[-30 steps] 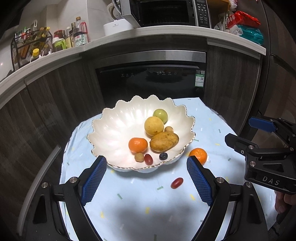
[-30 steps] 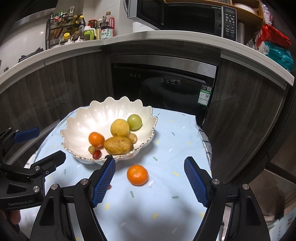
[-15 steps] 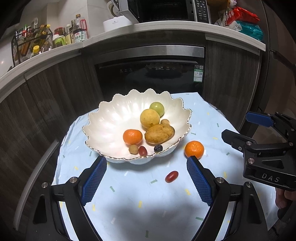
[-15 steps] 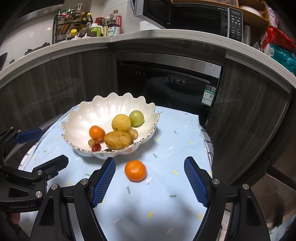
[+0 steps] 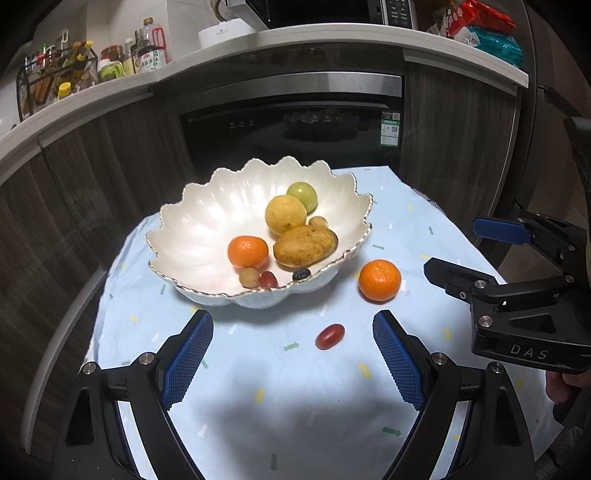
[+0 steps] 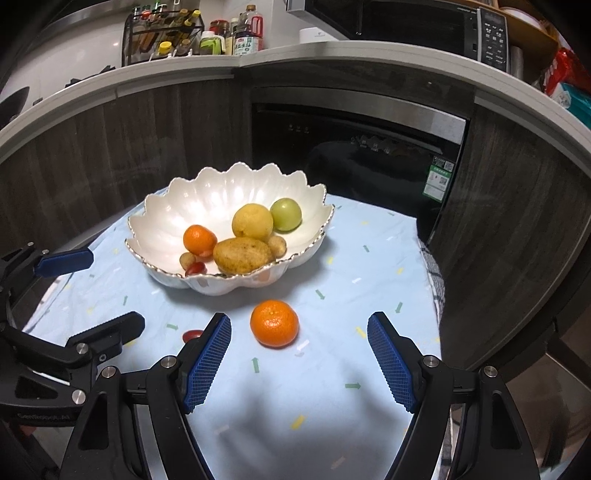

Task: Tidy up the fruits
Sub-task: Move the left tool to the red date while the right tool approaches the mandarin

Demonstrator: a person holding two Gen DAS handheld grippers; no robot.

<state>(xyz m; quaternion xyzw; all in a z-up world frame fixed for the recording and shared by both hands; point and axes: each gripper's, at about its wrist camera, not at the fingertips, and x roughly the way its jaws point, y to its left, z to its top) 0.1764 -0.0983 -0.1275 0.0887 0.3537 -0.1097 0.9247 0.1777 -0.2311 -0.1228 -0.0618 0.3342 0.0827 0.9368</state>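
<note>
A white scalloped bowl (image 5: 192, 229) (image 6: 221, 192) on a light blue cloth holds a tangerine (image 5: 247, 252), a yellow fruit (image 5: 285, 215), a green fruit (image 5: 302, 196), a brown oval fruit (image 5: 305, 246) and several small fruits. A second tangerine (image 5: 379, 280) (image 6: 274, 323) and a red grape tomato (image 5: 329, 336) (image 6: 192, 334) lie on the cloth in front of the bowl. My left gripper (image 5: 293, 360) is open and empty, the tomato just ahead between its fingers. My right gripper (image 6: 299, 362) is open and empty, the loose tangerine just ahead of it.
A dark built-in oven (image 5: 291, 125) and wood cabinet fronts stand behind the small table (image 5: 258, 406). A counter above carries bottles (image 5: 147, 55) and a microwave (image 6: 424, 26). The table's edges drop off left and right.
Both grippers have pulled back and risen a little; the bowl and loose fruits sit higher and farther in both views. Nothing was grasped.
</note>
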